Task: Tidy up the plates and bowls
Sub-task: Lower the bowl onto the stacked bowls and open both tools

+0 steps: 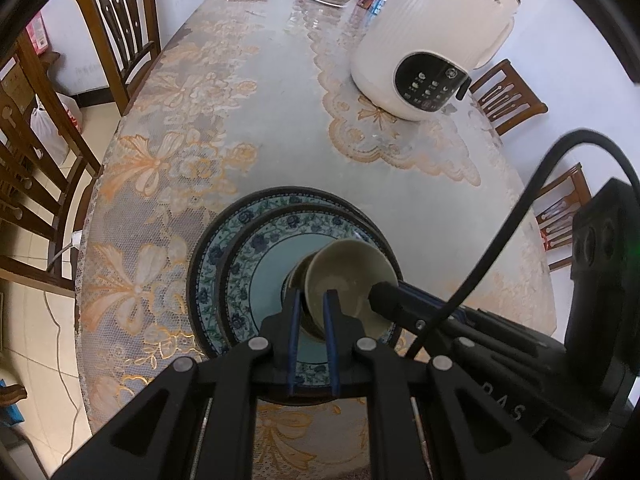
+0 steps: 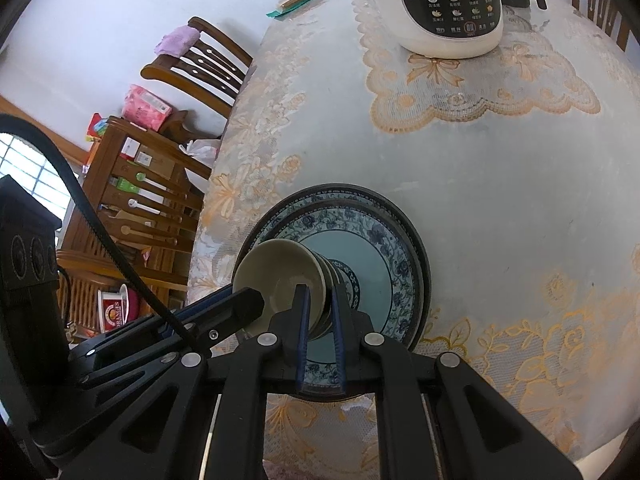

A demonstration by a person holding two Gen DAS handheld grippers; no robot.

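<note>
Lace cloth covers the tabletop (image 1: 248, 128), and your left gripper (image 1: 313, 298) has its jaws closed on the near-left rim of the bowl (image 1: 352, 276), one blue pad outside the wall and one inside. That bowl seems to be the top of a small nested stack, though how many sit under it you cannot tell. The stack is over the middle of the small plate (image 1: 264, 264), which already lies on the big plate (image 1: 204, 248); whether the bowls rest on it or hang just above is not clear. Your right gripper (image 2: 320, 300) pinches the opposite rim of the bowl (image 2: 280, 276) the same way, jaws closed on it.

By the look of it the sorting is nearly done: plates stacked by size, bowls gathered on top, with only the setting down and letting go left.

To the left of your jaws the table edge and the chairs (image 1: 120, 36) are near, so keep clear of that side. Ahead is bare cloth, then the white cooker (image 2: 448, 8) well apart. To the right there is open room.
</note>
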